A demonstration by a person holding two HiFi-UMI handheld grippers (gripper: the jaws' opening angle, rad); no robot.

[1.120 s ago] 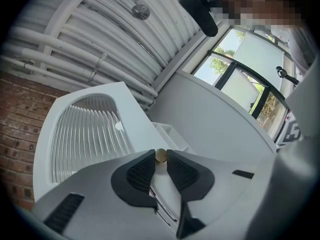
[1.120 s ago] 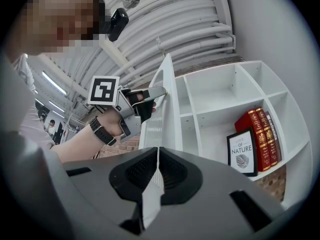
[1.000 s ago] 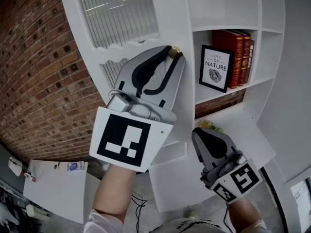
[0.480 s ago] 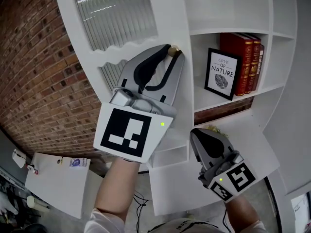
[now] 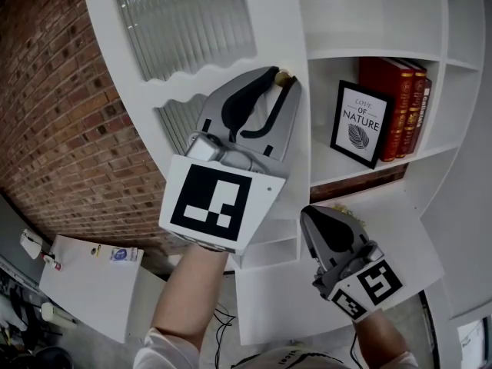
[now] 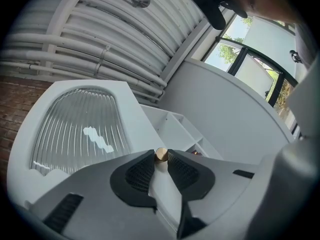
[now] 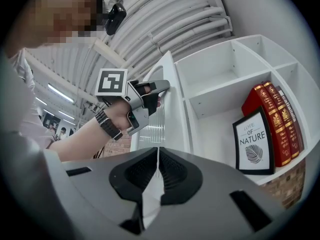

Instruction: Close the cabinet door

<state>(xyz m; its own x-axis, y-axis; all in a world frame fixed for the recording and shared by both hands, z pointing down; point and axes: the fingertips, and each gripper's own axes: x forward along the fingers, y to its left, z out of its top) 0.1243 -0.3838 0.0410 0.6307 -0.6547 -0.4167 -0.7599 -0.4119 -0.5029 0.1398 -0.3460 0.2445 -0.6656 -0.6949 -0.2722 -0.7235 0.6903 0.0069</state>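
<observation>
The white cabinet door (image 5: 265, 29) has a ribbed glass panel and a small brass knob (image 5: 285, 75) near its free edge. My left gripper (image 5: 280, 78) reaches up to that knob. Its jaws have just been opening, but the knob (image 6: 161, 153) still sits snug between the fingertips of the left gripper (image 6: 161, 157). From the right gripper view I see the door (image 7: 172, 109) edge-on, standing out from the shelf unit, with the left gripper (image 7: 159, 88) on it. My right gripper (image 5: 310, 214) hangs lower, beside the shelves. There the right gripper (image 7: 158, 152) is shut and holds nothing.
The open shelves (image 5: 361, 48) right of the door hold a framed "Love of Nature" print (image 5: 360, 123) and red books (image 5: 401, 106). A brick wall (image 5: 61, 129) runs along the left. A low white cabinet (image 5: 84, 290) stands at the lower left.
In the head view the left gripper, with the knob and the door's edge, has shifted a little to the right. The right gripper has barely moved.
</observation>
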